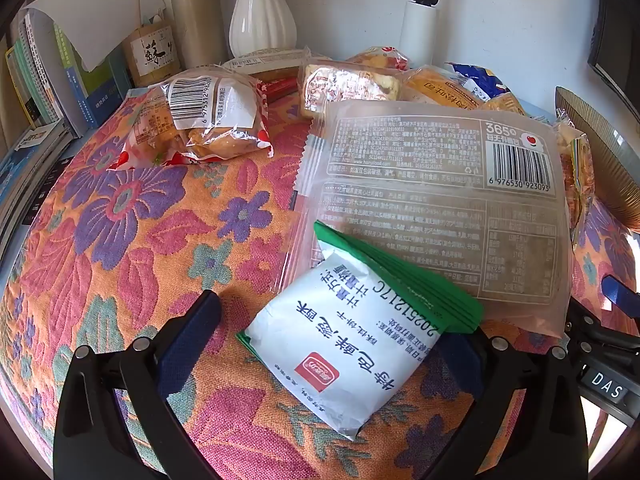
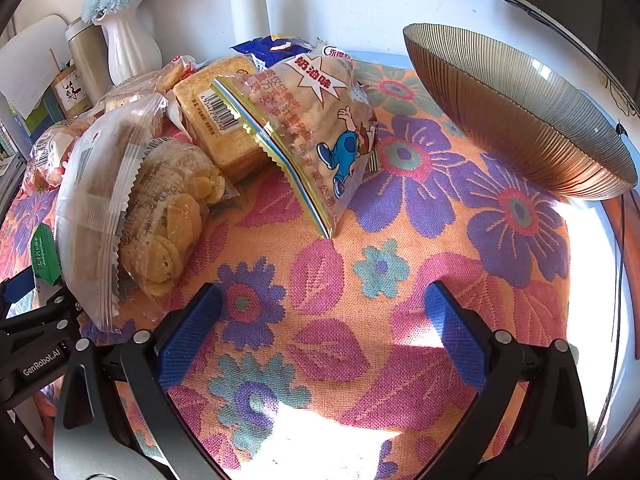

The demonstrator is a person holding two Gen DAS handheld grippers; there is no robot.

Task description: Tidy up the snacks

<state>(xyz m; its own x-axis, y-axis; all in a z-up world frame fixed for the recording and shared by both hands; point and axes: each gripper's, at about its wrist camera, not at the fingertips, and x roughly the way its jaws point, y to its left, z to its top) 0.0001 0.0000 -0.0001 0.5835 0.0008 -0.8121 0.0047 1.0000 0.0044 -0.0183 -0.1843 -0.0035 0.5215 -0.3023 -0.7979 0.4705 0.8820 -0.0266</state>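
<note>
Lying between the spread fingers of the left gripper [image 1: 328, 344], a white-and-green packet [image 1: 344, 344] is overlapping a clear bread bag [image 1: 440, 208], while the right gripper [image 2: 324, 332] is gaping, empty, over the floral cloth [image 2: 320, 280].

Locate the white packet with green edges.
In the left wrist view, the white packet with green edges lies on the floral tablecloth between the open left gripper's fingers, its far end overlapping the large clear bread bag.
</note>
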